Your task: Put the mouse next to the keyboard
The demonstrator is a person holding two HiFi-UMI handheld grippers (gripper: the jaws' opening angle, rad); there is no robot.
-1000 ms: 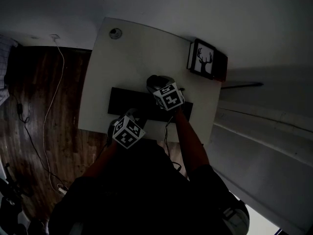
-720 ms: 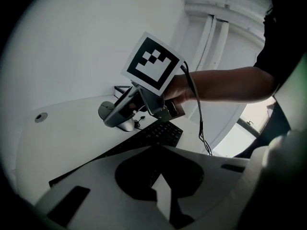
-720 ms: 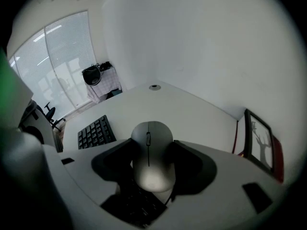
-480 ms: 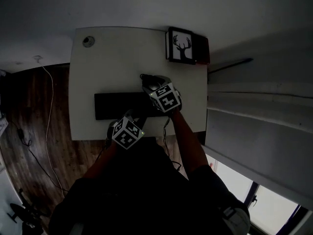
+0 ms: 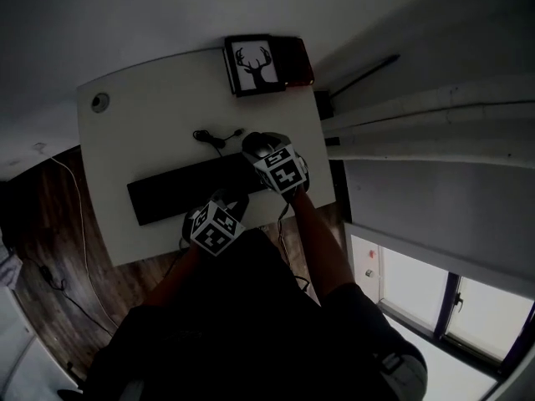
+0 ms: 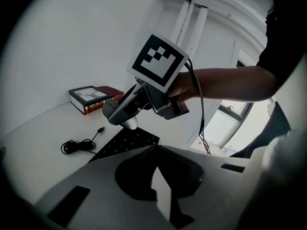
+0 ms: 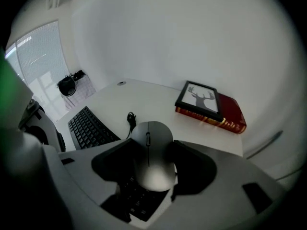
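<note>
Right gripper (image 7: 151, 147) clamped on the mouse (image 7: 152, 169), held above the keyboard's (image 7: 88, 126) right end (clear of the keys), left gripper (image 6: 156, 150) shut, empty, near desk (image 5: 150, 115) edge, cable (image 7: 130, 119) beyond keyboard.

I stand over a white desk (image 5: 142, 132) that sits against a plain pale wall (image 5: 167, 7). Dark wooden floor (image 5: 50, 224) shows along the desk's left side. A round cable hole (image 5: 100, 102) sits in the desk's far left corner. At the far edge a framed stag picture (image 5: 253, 63) lies on a red book (image 5: 298, 60). A window (image 5: 410, 286) low on my right is bright with daylight, while the room looks dim.
</note>
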